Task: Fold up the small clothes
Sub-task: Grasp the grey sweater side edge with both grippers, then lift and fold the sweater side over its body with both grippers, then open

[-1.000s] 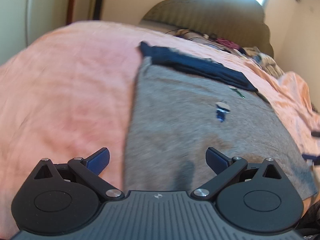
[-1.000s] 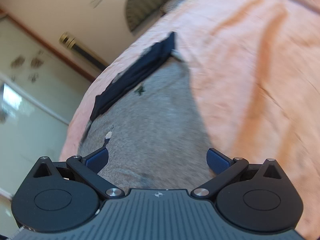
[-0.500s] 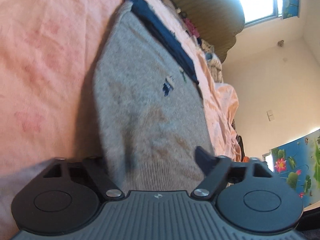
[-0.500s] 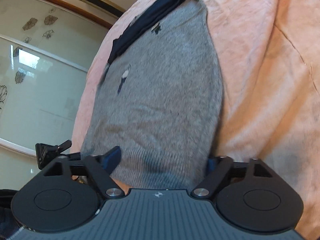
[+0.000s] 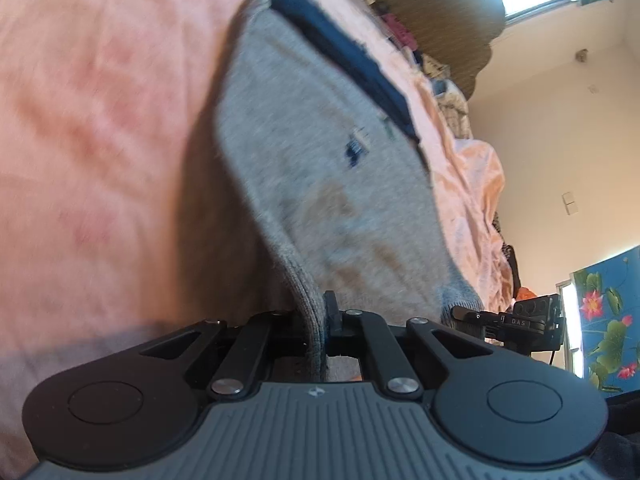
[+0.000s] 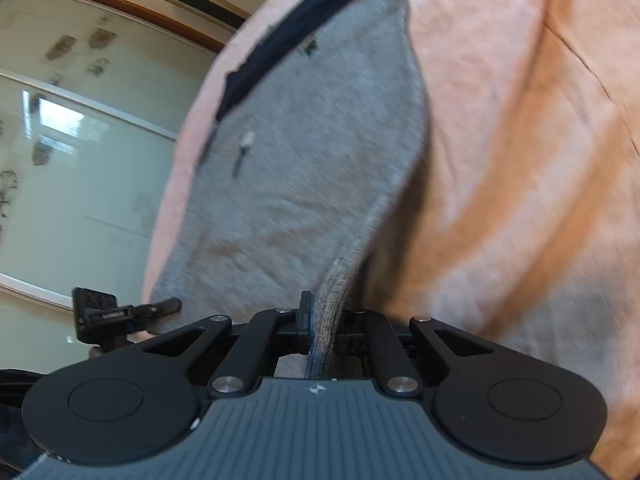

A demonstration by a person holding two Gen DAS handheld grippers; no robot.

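Note:
A grey knit garment [image 5: 320,168] with a dark navy band [image 5: 340,48] at its far end lies on a pink bed cover [image 5: 100,120]. My left gripper [image 5: 318,316] is shut on the garment's near ribbed hem at its left corner. In the right wrist view my right gripper [image 6: 320,316] is shut on the same grey garment [image 6: 304,152] at the hem's right corner. Both corners are lifted off the cover. Each gripper shows in the other's view, the right one at the hem's far end [image 5: 512,320] and the left one likewise [image 6: 120,312].
A dark headboard [image 5: 420,4] and a pile of clothes [image 5: 440,80] are at the far end of the bed. A frosted glass sliding door [image 6: 72,152] stands at the left in the right wrist view. A flower poster [image 5: 604,312] hangs on the right wall.
Both grippers came down to the garment's near hem, closed from open onto its two corners, and raised them slightly off the bed cover.

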